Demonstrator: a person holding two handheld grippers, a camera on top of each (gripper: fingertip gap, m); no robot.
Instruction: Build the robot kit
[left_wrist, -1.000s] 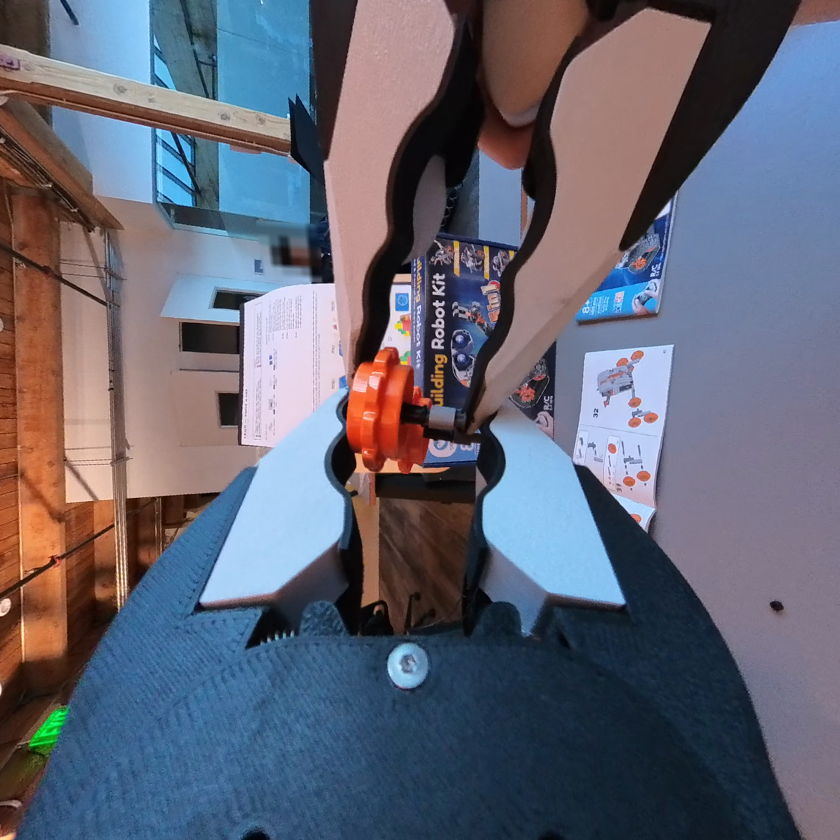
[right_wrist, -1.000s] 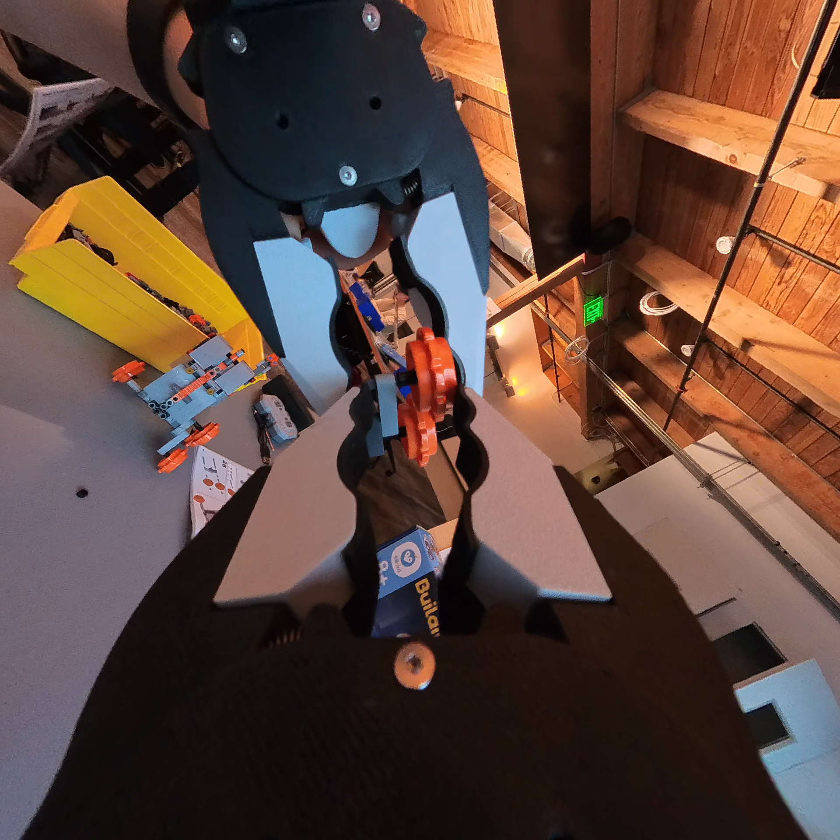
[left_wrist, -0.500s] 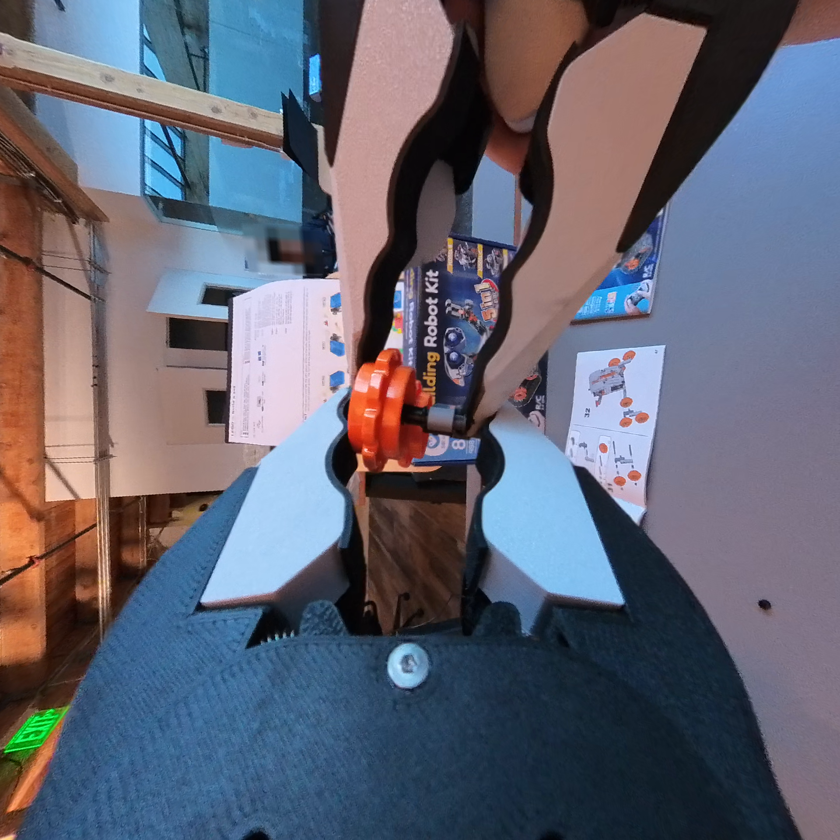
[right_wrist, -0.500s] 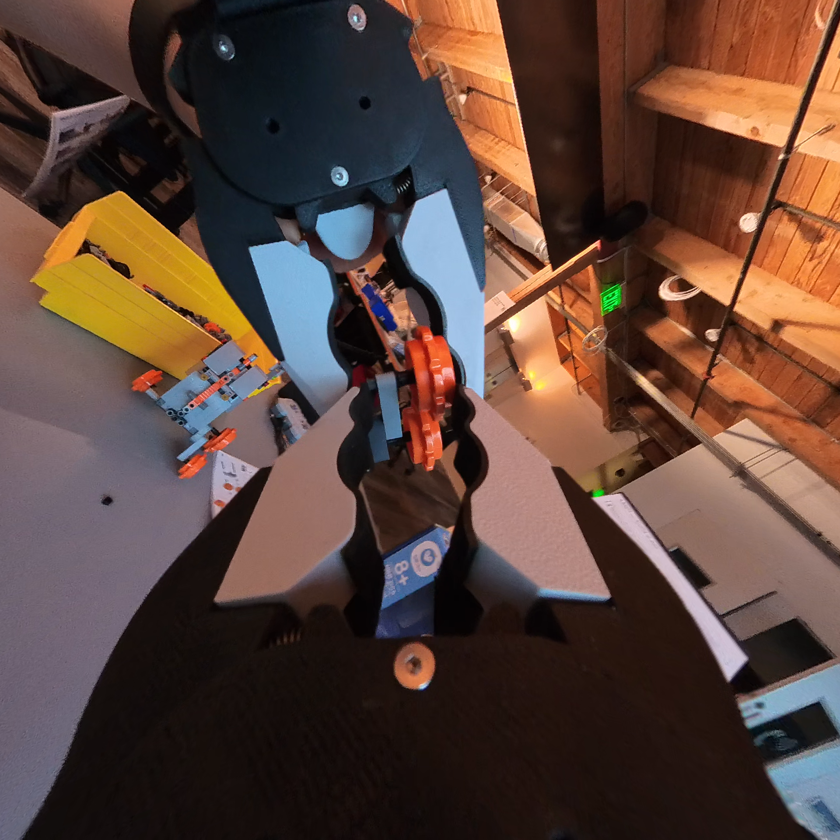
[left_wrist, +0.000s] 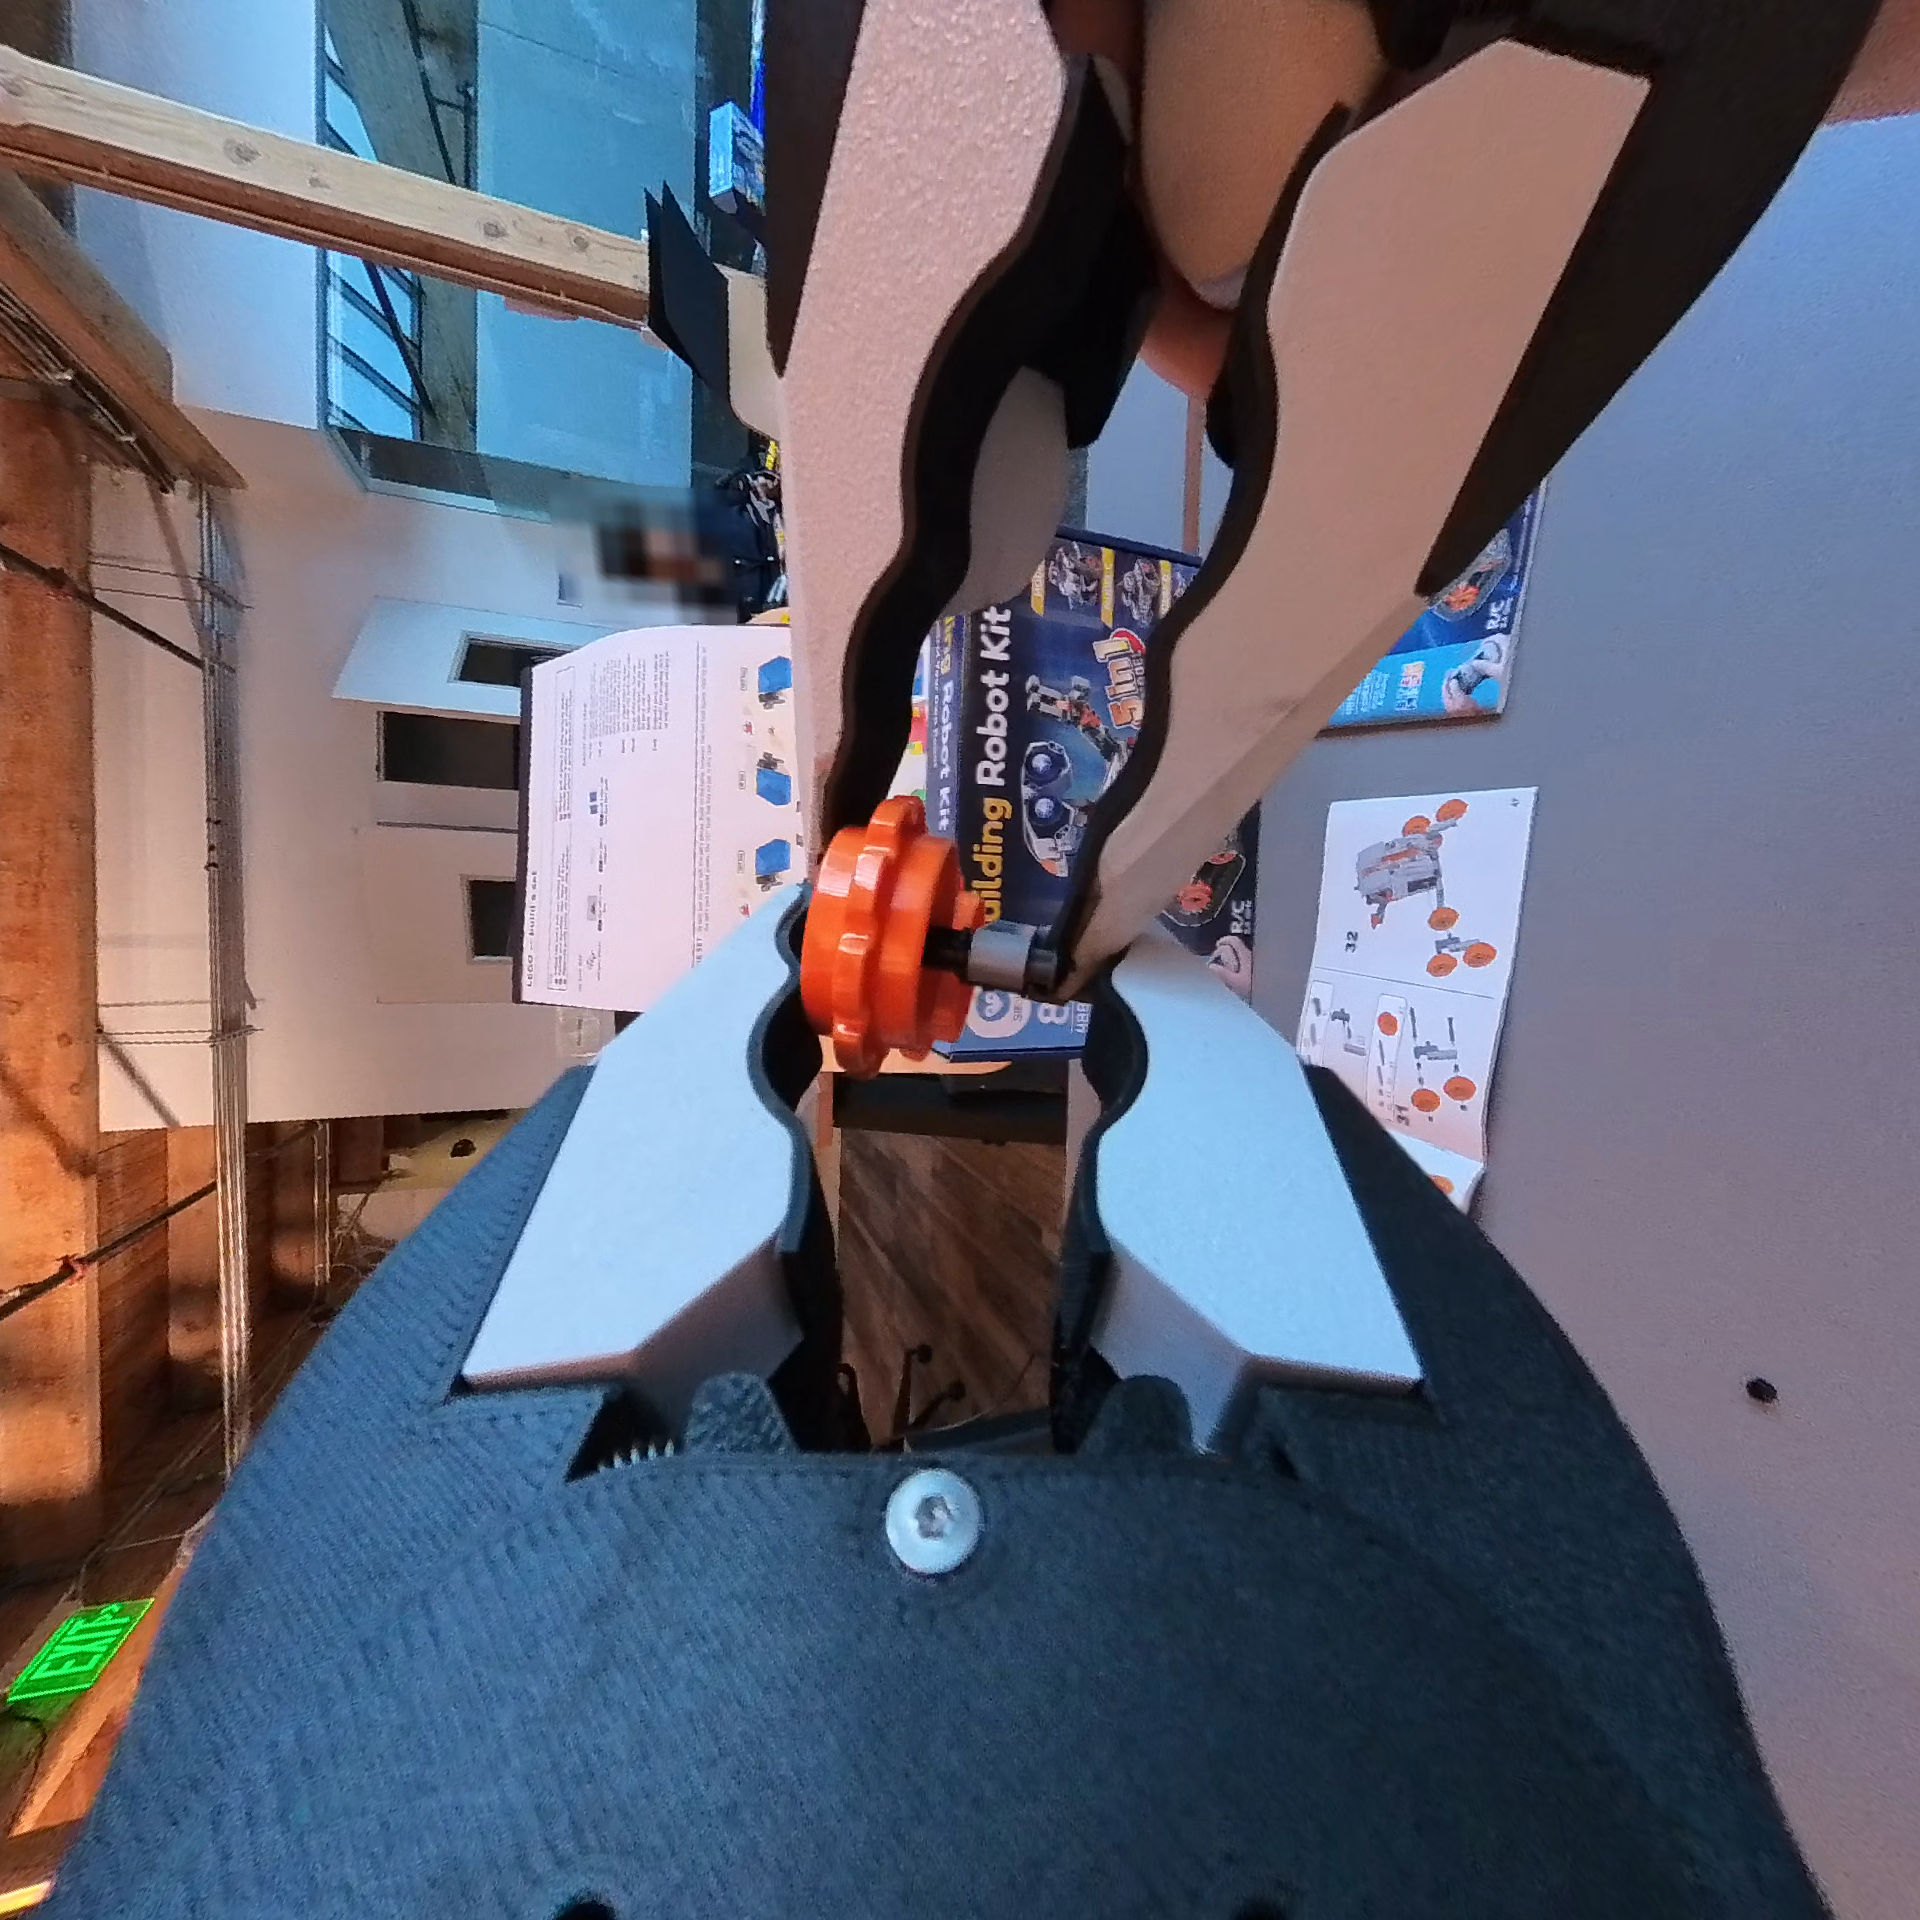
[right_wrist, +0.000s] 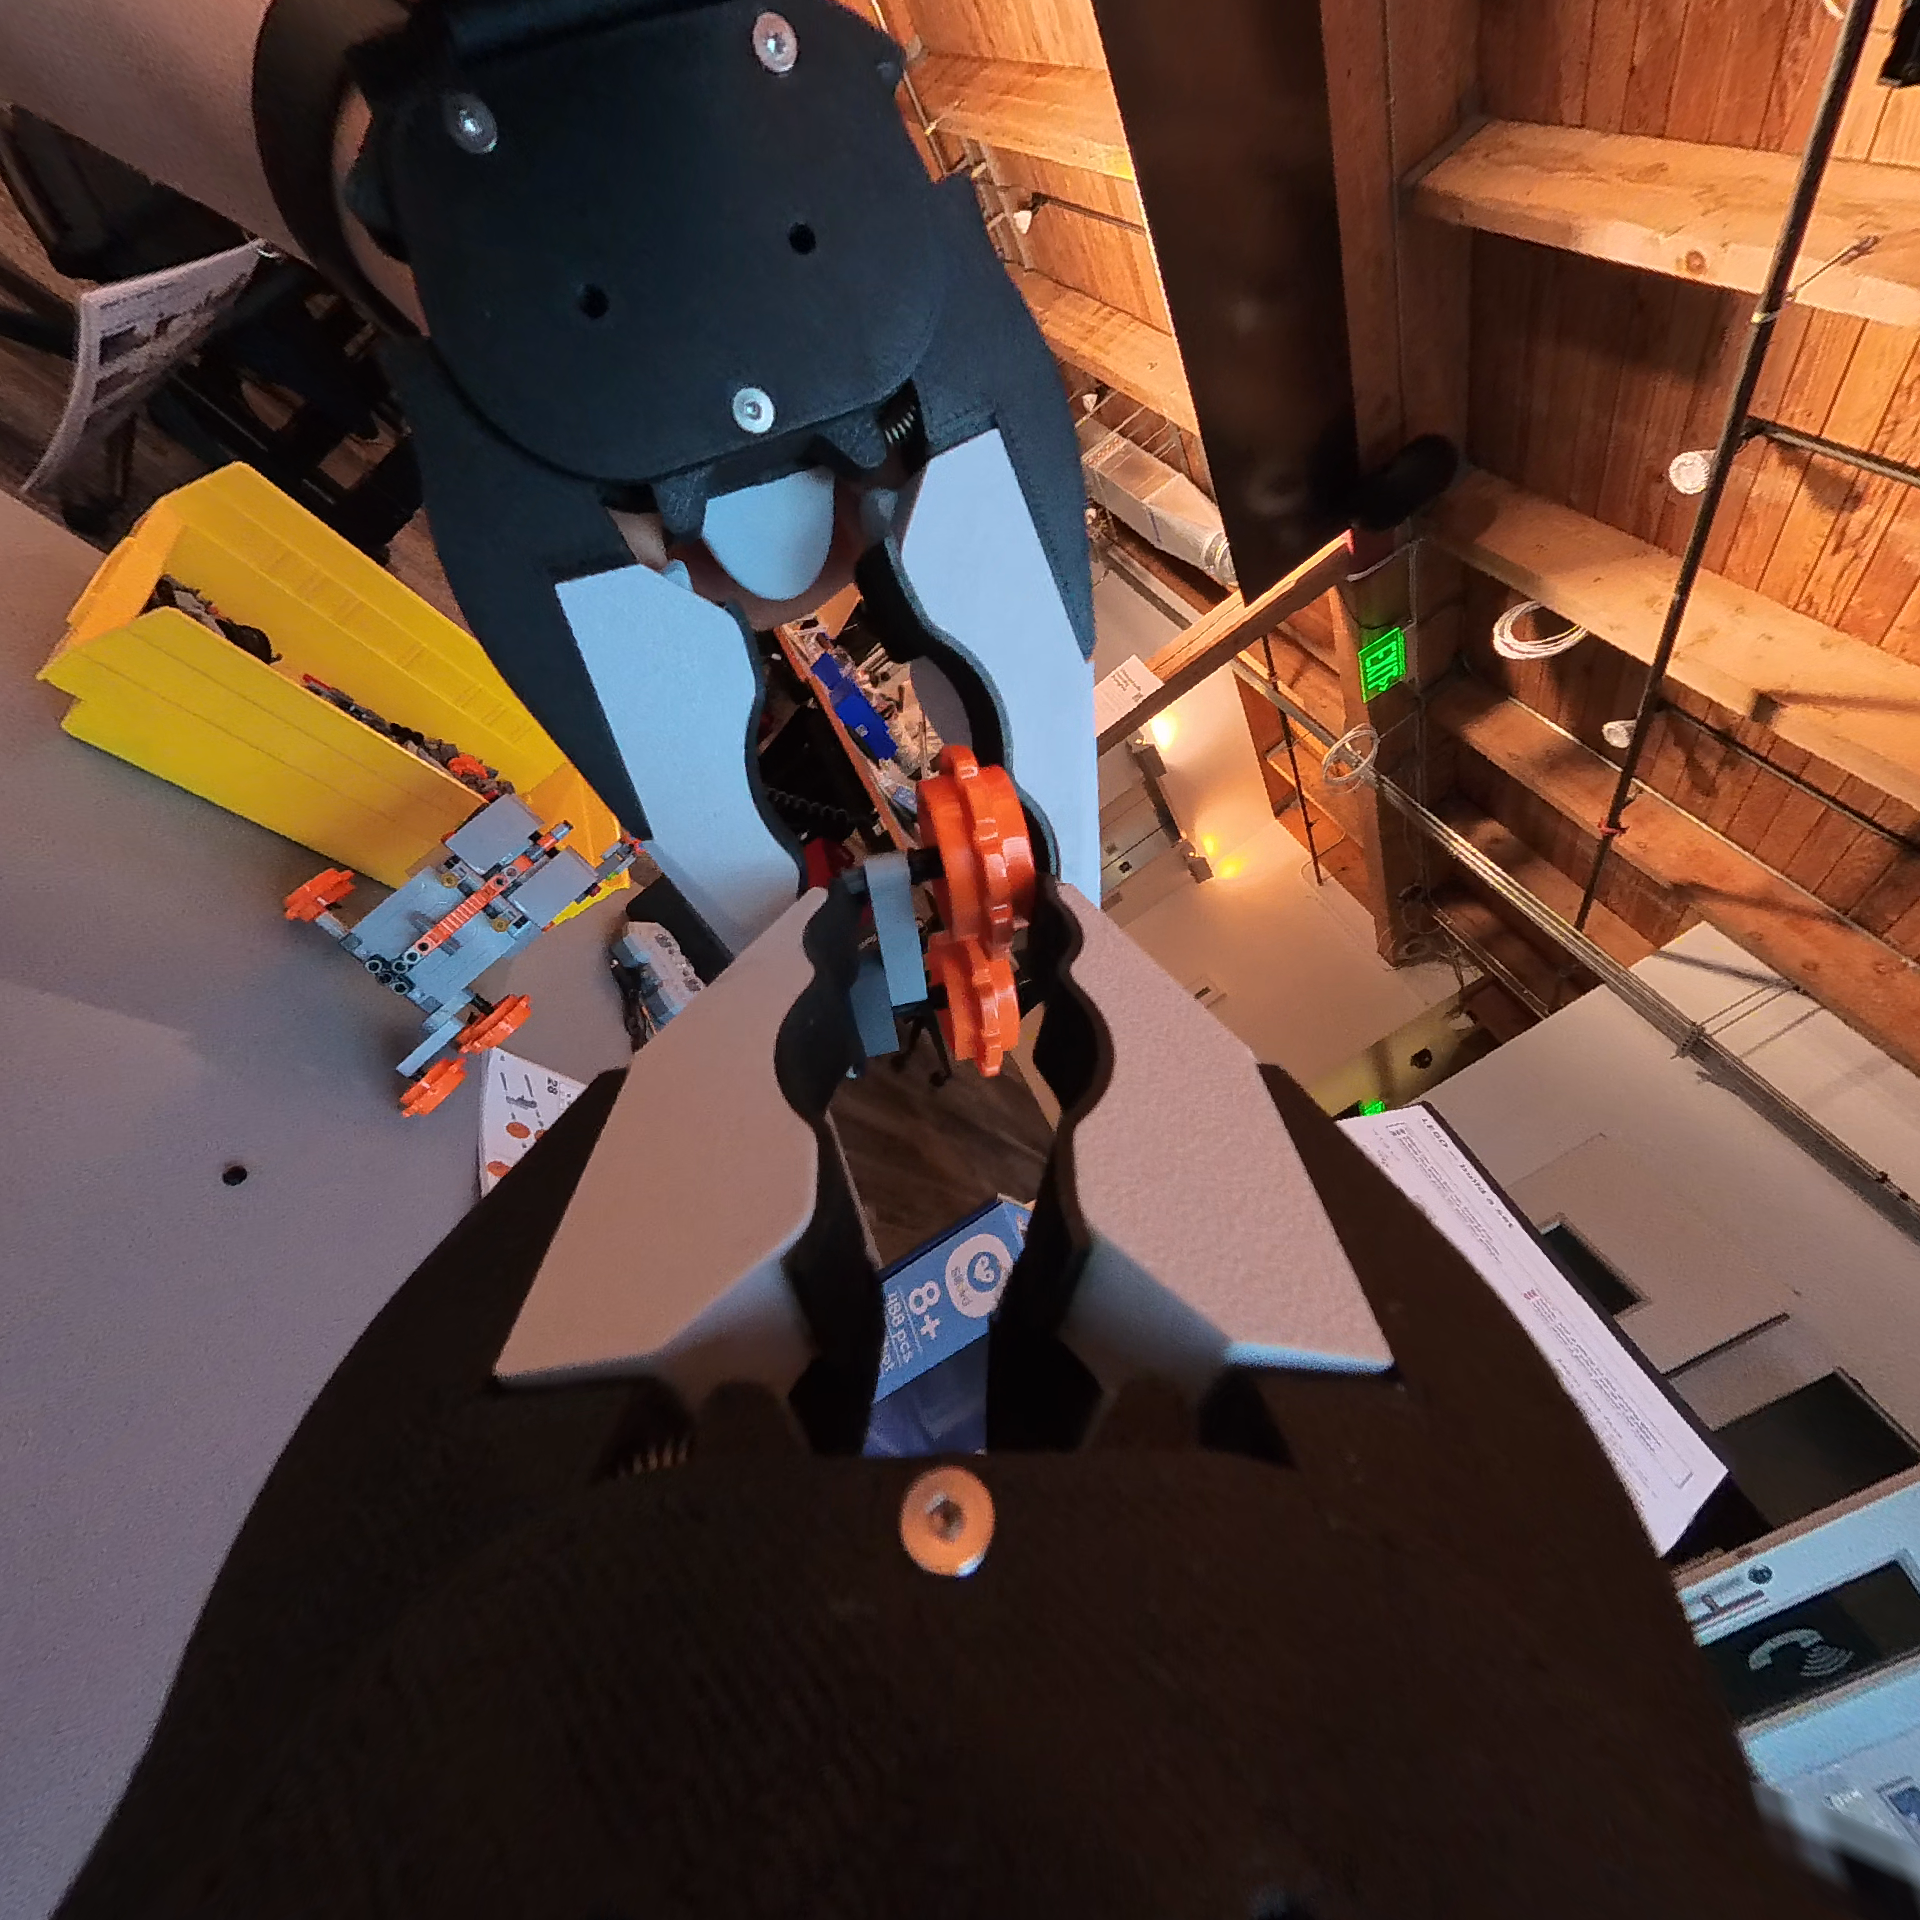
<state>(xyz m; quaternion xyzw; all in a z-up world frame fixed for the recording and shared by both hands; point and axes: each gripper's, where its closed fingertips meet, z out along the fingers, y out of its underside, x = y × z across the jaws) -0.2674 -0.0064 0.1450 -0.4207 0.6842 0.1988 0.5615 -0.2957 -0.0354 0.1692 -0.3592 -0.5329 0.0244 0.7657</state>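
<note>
- Between the meeting fingertips of both tools, off the table, sits the wheel assembly (right_wrist: 940, 935): two orange scalloped wheels (right_wrist: 971, 831) set edge to edge on short black axles against a small grey beam (right_wrist: 894, 956).
- From the left wrist view only one orange wheel shows, with a grey bush (left_wrist: 1003, 951) on its axle.
- The right gripper (right_wrist: 940, 914) pinches the assembly, one finger on the grey beam and the other against the wheels.
- The left gripper (left_wrist: 945, 966) faces it tip to tip, its fingers drawn partway together around the upper wheel. One finger touches the wheel's rim; I cannot tell whether the other presses.
- The four fingertips crowd the piece closely, with open air around the pair.
- Near them, the grey table (right_wrist: 156, 1299) is bare apart from a small dark hole.
- Farther along the table lie an open instruction booklet (left_wrist: 1413, 966), a grey and orange model (right_wrist: 468, 914) and a yellow bin (right_wrist: 260, 727) of parts just beside the model.
- A dark blue kit box (left_wrist: 1049, 748) and a white printed sheet (left_wrist: 644, 821) stand past the table edge.
- Beyond are timber beams (right_wrist: 1662, 208) and a green lit sign (right_wrist: 1382, 660).
</note>
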